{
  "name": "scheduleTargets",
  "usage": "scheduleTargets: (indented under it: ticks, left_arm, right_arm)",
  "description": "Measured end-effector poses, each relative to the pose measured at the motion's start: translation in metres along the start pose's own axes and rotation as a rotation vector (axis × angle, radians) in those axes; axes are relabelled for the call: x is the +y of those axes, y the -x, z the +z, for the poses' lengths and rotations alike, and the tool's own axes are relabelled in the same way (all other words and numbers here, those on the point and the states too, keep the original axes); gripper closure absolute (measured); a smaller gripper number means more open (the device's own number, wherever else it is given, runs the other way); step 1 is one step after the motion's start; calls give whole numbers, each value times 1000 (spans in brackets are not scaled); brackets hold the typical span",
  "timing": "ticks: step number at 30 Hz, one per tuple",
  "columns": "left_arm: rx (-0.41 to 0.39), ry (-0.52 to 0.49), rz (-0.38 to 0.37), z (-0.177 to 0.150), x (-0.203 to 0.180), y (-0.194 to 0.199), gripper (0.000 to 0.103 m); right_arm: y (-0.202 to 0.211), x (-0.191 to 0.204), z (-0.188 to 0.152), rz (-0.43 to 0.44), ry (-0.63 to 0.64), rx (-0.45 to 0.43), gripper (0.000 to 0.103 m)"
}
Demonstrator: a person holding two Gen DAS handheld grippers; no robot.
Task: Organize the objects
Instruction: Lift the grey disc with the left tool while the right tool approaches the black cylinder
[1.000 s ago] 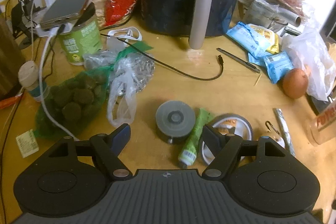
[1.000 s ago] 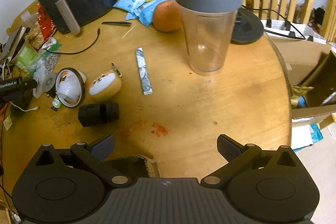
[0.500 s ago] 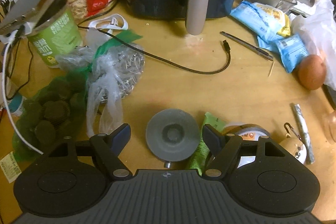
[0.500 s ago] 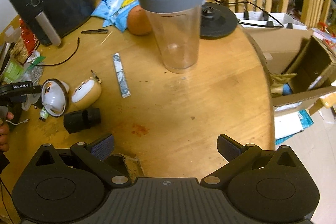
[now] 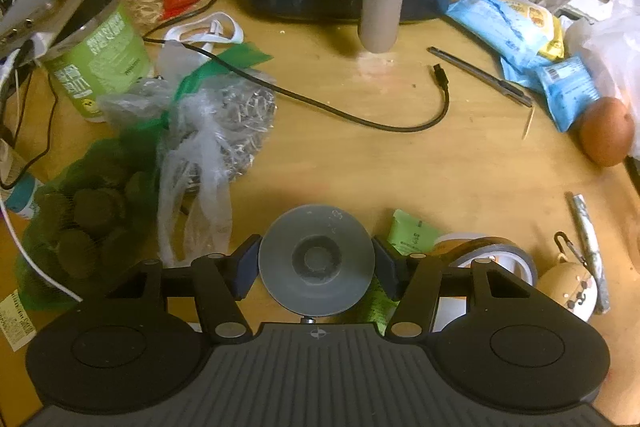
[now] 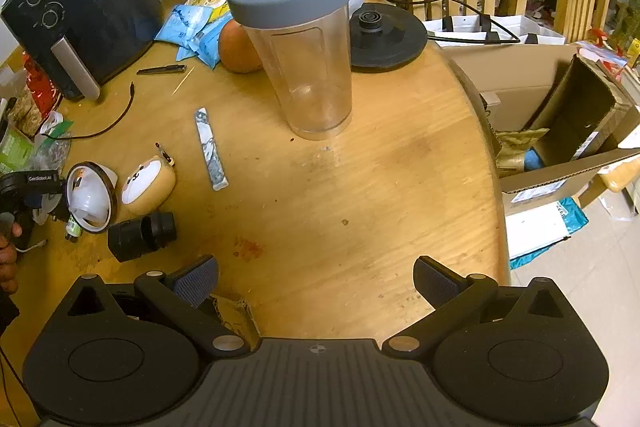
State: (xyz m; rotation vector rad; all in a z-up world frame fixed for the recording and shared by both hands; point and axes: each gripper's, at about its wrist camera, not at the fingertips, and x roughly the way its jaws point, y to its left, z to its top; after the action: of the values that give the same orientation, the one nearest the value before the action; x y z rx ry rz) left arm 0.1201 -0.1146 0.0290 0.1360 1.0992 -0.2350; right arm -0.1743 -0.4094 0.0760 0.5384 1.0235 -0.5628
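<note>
**First pick under way, table mostly unsorted**

Our left gripper (image 5: 316,261) has just been closing, and its pads now sit against both sides of the round grey plastic disc (image 5: 316,259) at six o'clock on the wooden table (image 5: 400,167). Our right gripper (image 6: 316,281) hangs with its jaws apart and nothing between them, the clear shaker bottle with a grey lid (image 6: 300,39) at twelve o'clock. We judge nearly everything remains to sort
</note>
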Motion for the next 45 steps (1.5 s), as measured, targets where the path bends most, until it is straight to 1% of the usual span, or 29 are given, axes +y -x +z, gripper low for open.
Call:
scheduleTargets:
  ticks: [6, 12, 28, 45]
  left_arm:
    - [-29, 7, -6, -2, 5, 20, 46]
    - [-53, 10, -29, -10, 6, 42, 46]
    - [-85, 34, -91, -47, 2, 104, 46]
    - [-96, 69, -140, -95, -8, 159, 46]
  right_arm:
    - [-2, -1, 2, 7, 9, 1, 0]
    - [-2, 1, 4, 20, 36, -2, 0]
    - [-7, 6, 10, 58, 159, -2, 0]
    - [-16, 25, 24, 126, 336, -52, 0]
